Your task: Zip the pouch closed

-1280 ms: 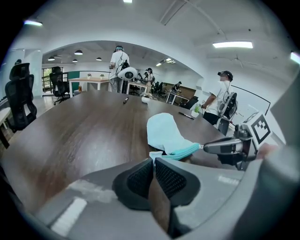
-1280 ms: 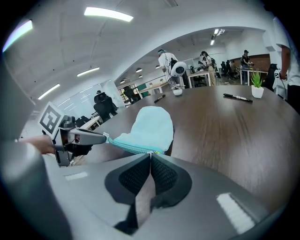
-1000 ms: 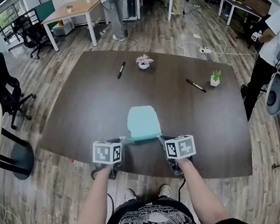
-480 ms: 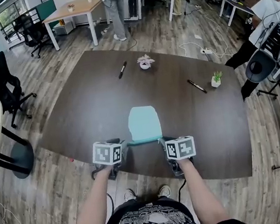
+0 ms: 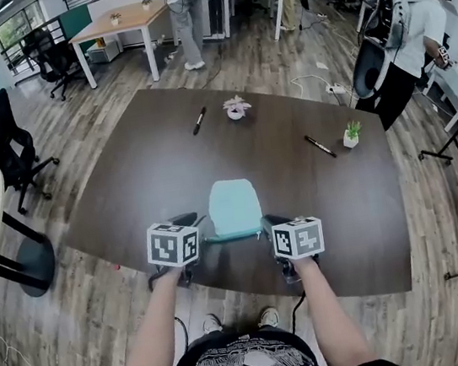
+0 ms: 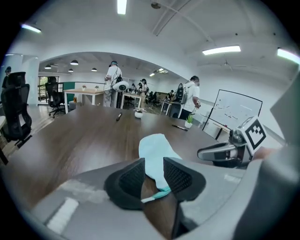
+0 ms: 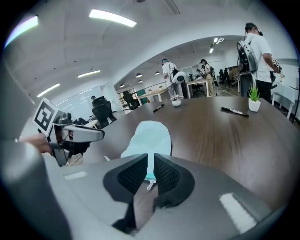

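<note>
A light teal pouch [image 5: 234,207] lies flat on the dark brown table [image 5: 127,184], its zipper edge towards me. My left gripper [image 5: 189,221] is at its near left corner. Its jaws have just been opening and stand apart around that corner [image 6: 157,154] without pressing it. My right gripper [image 5: 270,221] is at the near right corner. Its jaws have just been opening too. They leave a narrow gap, in which the pouch's edge [image 7: 147,138] and the small zipper pull [image 7: 151,184] show. Each gripper appears in the other's view: the right gripper [image 6: 225,152] and the left gripper [image 7: 75,136].
Two black pens [image 5: 199,119] [image 5: 320,146] and two small potted plants [image 5: 236,109] [image 5: 349,132] sit further back on the table. A person with a backpack [image 5: 403,32] stands at the table's far right. Office chairs [image 5: 0,135] stand on the left.
Both grippers have risen a little at the pouch's near edge, and the pouch still lies flat. The person at the right has walked further along the table's far side.
</note>
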Action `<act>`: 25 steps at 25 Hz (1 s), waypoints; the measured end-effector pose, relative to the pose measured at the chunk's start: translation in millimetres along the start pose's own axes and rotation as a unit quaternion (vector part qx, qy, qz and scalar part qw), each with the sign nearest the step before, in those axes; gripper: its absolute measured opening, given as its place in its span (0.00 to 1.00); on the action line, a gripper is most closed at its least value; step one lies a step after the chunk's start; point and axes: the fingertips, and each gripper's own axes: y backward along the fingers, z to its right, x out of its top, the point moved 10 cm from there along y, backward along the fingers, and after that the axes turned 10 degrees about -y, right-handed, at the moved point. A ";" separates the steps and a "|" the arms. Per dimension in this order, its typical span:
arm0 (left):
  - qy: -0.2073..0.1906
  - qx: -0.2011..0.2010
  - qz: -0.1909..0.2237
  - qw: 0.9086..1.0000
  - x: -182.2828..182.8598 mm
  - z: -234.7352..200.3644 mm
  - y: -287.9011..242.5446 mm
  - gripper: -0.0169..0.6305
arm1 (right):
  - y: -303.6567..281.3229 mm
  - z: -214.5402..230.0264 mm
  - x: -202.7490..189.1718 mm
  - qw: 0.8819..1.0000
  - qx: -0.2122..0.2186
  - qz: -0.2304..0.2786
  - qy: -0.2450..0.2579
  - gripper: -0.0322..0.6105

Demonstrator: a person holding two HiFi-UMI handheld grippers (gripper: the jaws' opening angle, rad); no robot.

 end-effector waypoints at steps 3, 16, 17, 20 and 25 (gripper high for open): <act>-0.013 -0.001 0.022 1.000 17.4 2.8 6.4 0.23 | 8.1 -4.9 13.6 1.000 0.006 0.020 0.006 0.11; -0.059 0.008 0.118 0.991 73.8 16.8 41.8 0.20 | 56.4 -33.2 70.8 0.988 0.014 0.135 0.067 0.07; -0.065 0.010 0.125 0.990 77.1 18.0 45.6 0.20 | 61.0 -35.2 73.9 0.986 0.010 0.147 0.074 0.06; -0.076 0.012 0.144 0.987 85.6 18.9 55.9 0.19 | 72.4 -41.4 81.2 0.980 0.004 0.174 0.093 0.05; -0.094 0.017 0.173 0.980 99.3 18.3 66.7 0.10 | 85.9 -49.4 91.0 0.971 0.013 0.211 0.113 0.05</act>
